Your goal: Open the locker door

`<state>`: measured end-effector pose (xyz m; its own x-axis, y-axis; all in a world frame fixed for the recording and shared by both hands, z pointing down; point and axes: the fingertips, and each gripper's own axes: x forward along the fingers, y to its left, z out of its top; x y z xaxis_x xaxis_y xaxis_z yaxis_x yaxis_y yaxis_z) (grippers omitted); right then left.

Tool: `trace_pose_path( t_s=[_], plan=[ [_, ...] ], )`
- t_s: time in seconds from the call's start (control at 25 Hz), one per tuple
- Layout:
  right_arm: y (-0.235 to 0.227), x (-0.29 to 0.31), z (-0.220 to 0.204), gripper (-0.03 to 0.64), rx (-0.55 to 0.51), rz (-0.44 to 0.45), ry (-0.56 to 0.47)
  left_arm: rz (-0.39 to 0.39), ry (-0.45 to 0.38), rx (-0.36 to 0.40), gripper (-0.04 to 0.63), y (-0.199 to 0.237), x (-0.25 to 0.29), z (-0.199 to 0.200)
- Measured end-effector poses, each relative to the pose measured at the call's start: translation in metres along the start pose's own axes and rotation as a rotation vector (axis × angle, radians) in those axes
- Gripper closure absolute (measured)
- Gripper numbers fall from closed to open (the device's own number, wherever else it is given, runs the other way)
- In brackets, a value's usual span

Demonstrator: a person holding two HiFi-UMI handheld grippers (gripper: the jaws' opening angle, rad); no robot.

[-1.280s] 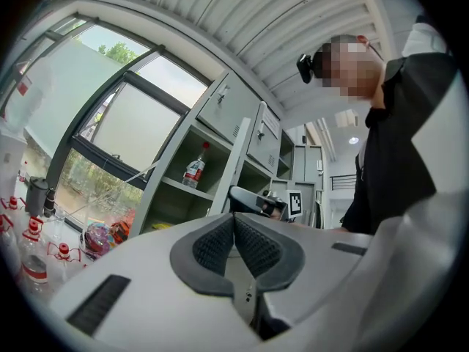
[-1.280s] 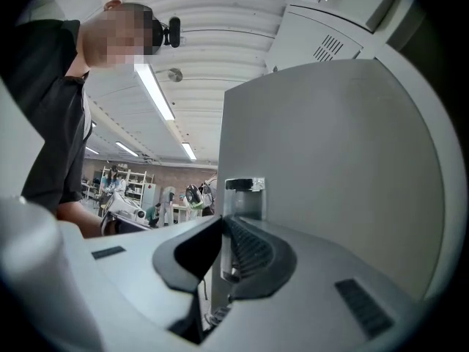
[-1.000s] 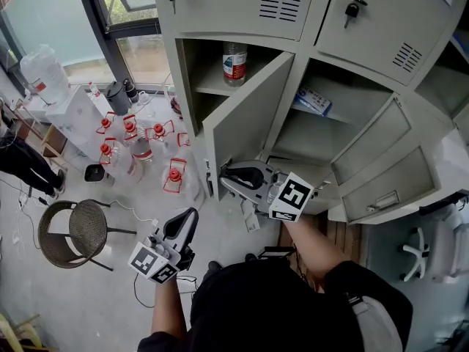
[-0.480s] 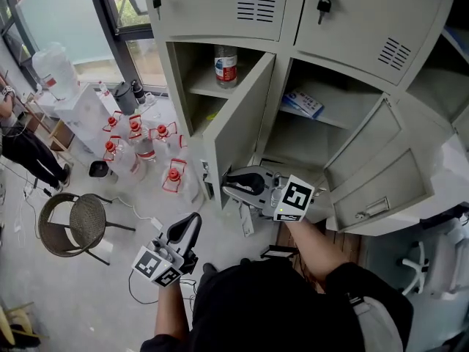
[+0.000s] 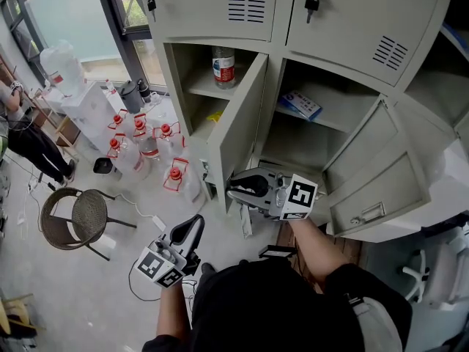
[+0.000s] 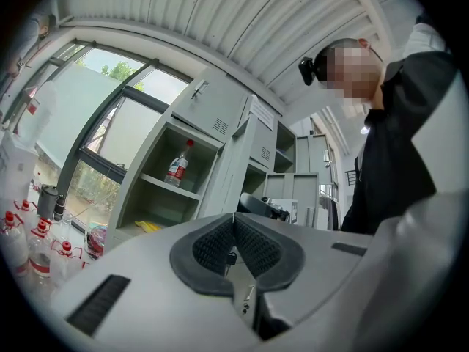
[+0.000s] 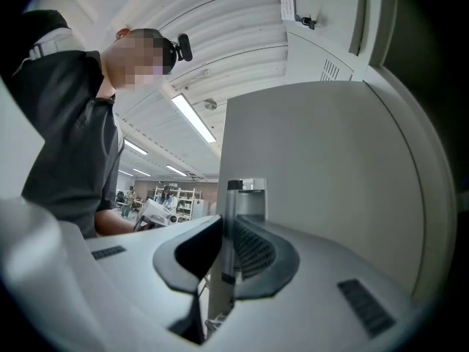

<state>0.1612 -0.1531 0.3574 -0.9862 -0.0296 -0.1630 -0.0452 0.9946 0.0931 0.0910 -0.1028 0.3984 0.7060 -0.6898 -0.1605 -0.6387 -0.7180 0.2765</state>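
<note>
Step in hand seems to be the outward swing. The right hand-held gripper is clamped on the edge of the locker door near its bottom, and the door stands open from the left compartment. The next move calls for a pull along the hinge arc. The left hand-held gripper hangs closed and empty over the floor, near water jugs and a chair on the left.
</note>
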Motion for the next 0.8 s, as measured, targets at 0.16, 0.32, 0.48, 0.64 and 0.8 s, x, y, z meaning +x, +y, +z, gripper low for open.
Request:
trace_pose_path(
  t_s=[0.16, 0.32, 0.48, 0.64, 0.8],
  plan=[
    [0.003, -0.01, 0.002, 0.568, 0.023, 0.046, -0.021, 0.003, 0.001, 0.004, 0.577, -0.004, 0.005, -0.002],
    [0.007, -0.022, 0.004, 0.568, 0.037, 0.093, -0.034, -0.006, -0.014, -0.007, 0.577, -0.011, 0.012, 0.0],
    [0.009, -0.034, 0.007, 0.566, 0.061, 0.127, -0.057, -0.01, -0.007, -0.005, 0.577, -0.014, 0.017, -0.002],
    [0.01, -0.046, 0.008, 0.566, 0.075, 0.153, -0.071, -0.015, 0.001, 0.0, 0.577, -0.017, 0.021, -0.004],
    [0.011, -0.056, 0.01, 0.566, 0.094, 0.164, -0.085, -0.02, 0.005, -0.001, 0.577, -0.019, 0.025, -0.005]
  ],
)
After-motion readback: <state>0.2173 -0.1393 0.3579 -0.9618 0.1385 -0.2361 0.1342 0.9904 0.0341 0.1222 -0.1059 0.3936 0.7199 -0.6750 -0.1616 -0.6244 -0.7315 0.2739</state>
